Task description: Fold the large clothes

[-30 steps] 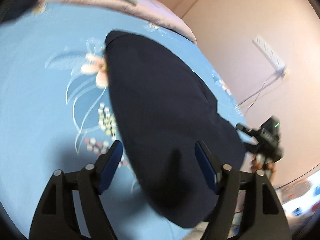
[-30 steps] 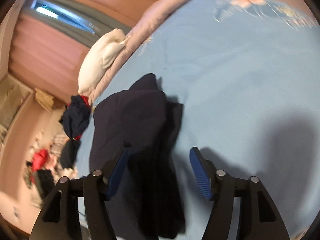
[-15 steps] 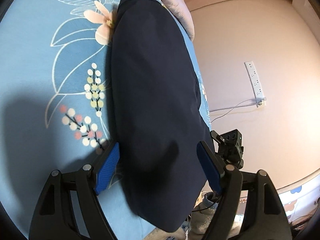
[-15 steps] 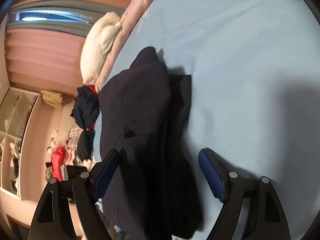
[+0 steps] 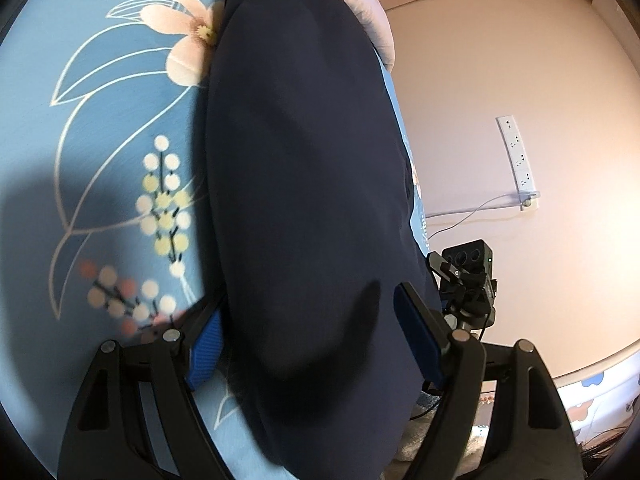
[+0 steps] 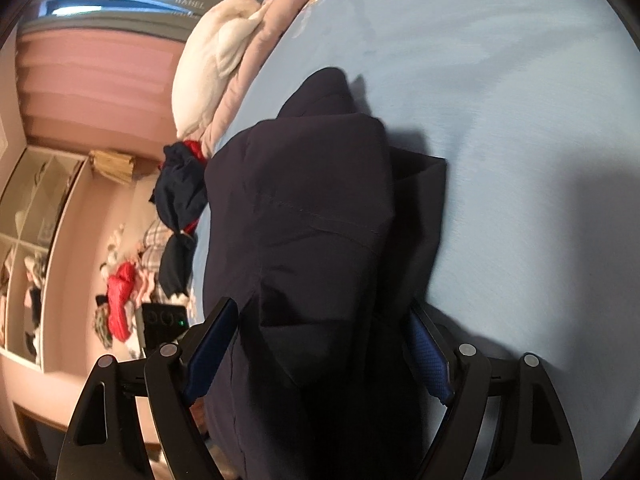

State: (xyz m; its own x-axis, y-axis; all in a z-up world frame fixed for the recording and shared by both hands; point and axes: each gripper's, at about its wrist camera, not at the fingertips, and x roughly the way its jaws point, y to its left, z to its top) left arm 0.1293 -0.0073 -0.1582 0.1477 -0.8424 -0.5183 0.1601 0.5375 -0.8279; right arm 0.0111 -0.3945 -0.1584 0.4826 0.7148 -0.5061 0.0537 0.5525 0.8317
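Observation:
A large dark navy garment (image 5: 304,184) lies lengthwise on the blue flowered bedsheet (image 5: 100,92), its near end between the fingers of my left gripper (image 5: 310,344), which is open around it. In the right wrist view the same garment (image 6: 312,216) lies partly folded, with layers overlapping, on the plain blue sheet (image 6: 520,100). My right gripper (image 6: 320,344) is open with its fingers on either side of the cloth's near end. I cannot tell whether the pads touch the cloth.
A white pillow (image 6: 216,60) and pink quilt lie at the head of the bed. A heap of dark and red clothes (image 6: 180,188) sits at the bed's edge. A black camera device (image 5: 468,276) and a power strip (image 5: 518,156) stand by the pink wall.
Both grippers have moved closer to the garment's near end, and it now fills more of each view. Both stay open.

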